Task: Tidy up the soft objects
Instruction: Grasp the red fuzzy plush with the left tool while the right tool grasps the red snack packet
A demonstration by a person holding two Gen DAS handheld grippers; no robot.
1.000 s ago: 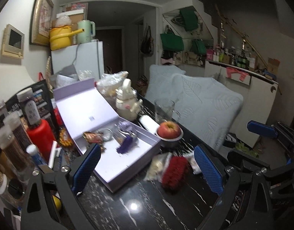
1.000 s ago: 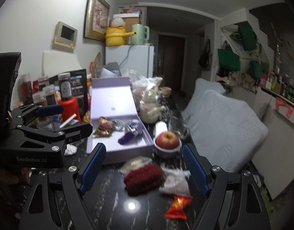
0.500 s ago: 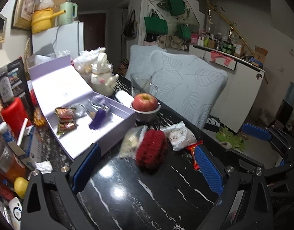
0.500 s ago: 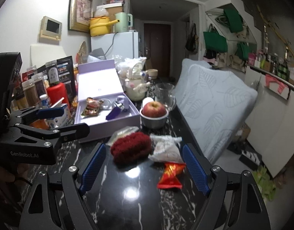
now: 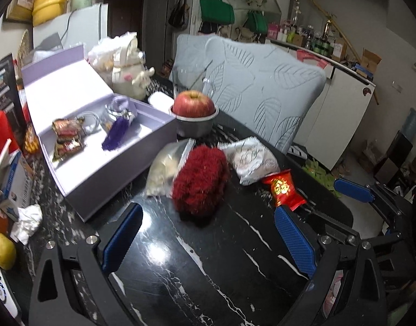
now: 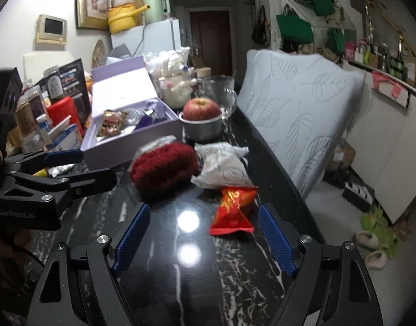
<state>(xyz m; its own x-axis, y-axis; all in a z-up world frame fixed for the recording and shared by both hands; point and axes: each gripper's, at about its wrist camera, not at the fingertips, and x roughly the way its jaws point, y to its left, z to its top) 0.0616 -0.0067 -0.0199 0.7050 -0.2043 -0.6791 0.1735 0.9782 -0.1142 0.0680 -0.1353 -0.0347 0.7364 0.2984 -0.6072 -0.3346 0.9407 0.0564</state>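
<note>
Yarn (image 5: 199, 179), a dark red fuzzy bundle, lies on the black table (image 5: 197, 266) just in front of my left gripper (image 5: 208, 240), between its spread blue pads, not yet touched. My right gripper (image 6: 204, 240) is spread wide too and holds nothing, with the red packet (image 6: 233, 209) lying between its tips.

Crowding is my worry. A clear bag (image 5: 164, 168) of pale stuff leans against the yarn on one side and a white pouch (image 5: 251, 160) touches it on the other. If I close the left pads from here, I judge one could catch the bag's edge and drag it along, or pinch plastic instead of yarn. The yarn looks loose and springy, so a shallow grip may take only a tuft and let the rest sag or unravel.

Behind sits an apple (image 5: 194, 103) in a metal bowl (image 5: 195, 127), close to the lilac box (image 5: 104, 168) with its lid up. I judge that a push forward through the pile could shove the bag into the bowl or the box wall.

My two tools are near each other at the table's edge; crossing paths could knock them together, or sweep the packet off the side.
</note>
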